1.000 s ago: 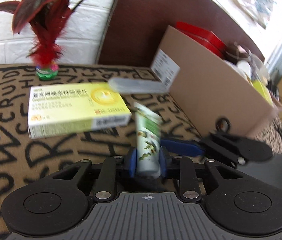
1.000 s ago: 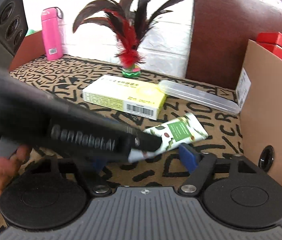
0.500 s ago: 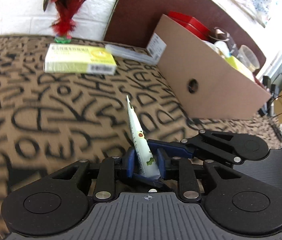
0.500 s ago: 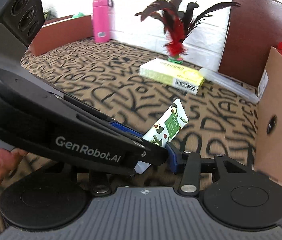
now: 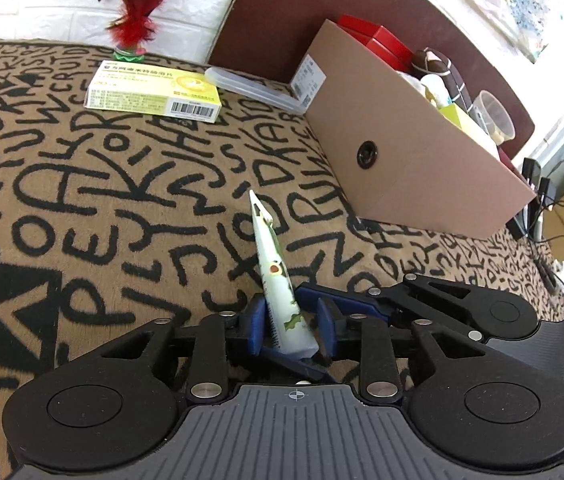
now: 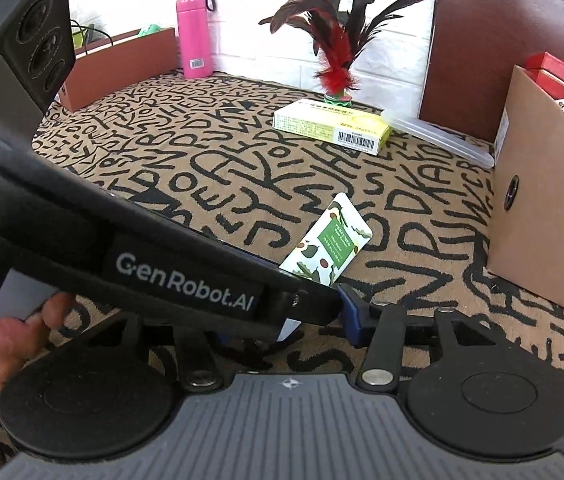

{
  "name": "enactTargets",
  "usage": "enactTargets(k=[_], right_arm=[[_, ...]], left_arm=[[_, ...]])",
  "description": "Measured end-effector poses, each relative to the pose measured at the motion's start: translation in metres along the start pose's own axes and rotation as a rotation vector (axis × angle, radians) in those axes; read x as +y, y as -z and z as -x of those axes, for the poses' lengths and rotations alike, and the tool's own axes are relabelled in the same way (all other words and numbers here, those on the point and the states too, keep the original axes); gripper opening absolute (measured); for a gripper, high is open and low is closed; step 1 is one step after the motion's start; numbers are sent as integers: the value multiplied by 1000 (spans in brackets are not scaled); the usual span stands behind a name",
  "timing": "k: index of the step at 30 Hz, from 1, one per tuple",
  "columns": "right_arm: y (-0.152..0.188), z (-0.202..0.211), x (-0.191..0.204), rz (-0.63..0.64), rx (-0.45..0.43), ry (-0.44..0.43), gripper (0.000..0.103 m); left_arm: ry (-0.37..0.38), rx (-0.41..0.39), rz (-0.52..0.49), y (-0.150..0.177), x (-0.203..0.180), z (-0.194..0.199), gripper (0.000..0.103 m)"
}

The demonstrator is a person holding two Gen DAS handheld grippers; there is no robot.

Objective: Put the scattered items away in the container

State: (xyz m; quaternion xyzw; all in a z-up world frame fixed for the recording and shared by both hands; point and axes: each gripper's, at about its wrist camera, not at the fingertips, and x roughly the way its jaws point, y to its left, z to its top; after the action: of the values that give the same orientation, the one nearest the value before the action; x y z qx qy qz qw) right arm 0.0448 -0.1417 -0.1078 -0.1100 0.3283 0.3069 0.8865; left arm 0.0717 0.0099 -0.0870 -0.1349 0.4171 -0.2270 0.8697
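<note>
Evidently a hand-over: the left tongs (image 5: 289,322), now slightly parted, loosely flank the cap end of the green-and-white printed cream tube (image 5: 278,280), while the right tongs (image 5: 314,304), crossing underneath, pinch it. The brown cardboard box (image 5: 414,152) waits well apart on the letter-patterned worktop (image 5: 82,200).

The left hand-held gripper (image 6: 314,304) reaches across from the left, its body hiding the cap end of a green-and-white tube (image 6: 328,242) that angles up over the lettered cloth (image 6: 186,168). A yellow box (image 6: 330,126) lies near a feather shuttlecock (image 6: 336,60); the cardboard box (image 6: 550,184) stands right.
</note>
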Motion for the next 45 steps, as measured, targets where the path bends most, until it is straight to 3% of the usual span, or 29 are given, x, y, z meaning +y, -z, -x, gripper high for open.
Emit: enactTargets(k=[10,18,27,38,41,45], right_arm=[[15,30,6,25,8,1,44],[17,76,1,28,-83,43,44],[-8,128,-36,52,-231,168,44],[-49,161,-135,59,-365,393,44],[-60,161,-162,57,-371,431,44],[-62,148,-198,28,-325,453,41]], left_arm=[[-36,-14,-27,19,-36,17,35],[-22,-84,-111,12,-84,40,35],[52,-182,-240,-37,-149,38,35],[171,-246,-353,-128,-233,-15,34],[178,-241,-373,-144,-249,-39,30],[195,-162,-334,-156,-248,-74,28]])
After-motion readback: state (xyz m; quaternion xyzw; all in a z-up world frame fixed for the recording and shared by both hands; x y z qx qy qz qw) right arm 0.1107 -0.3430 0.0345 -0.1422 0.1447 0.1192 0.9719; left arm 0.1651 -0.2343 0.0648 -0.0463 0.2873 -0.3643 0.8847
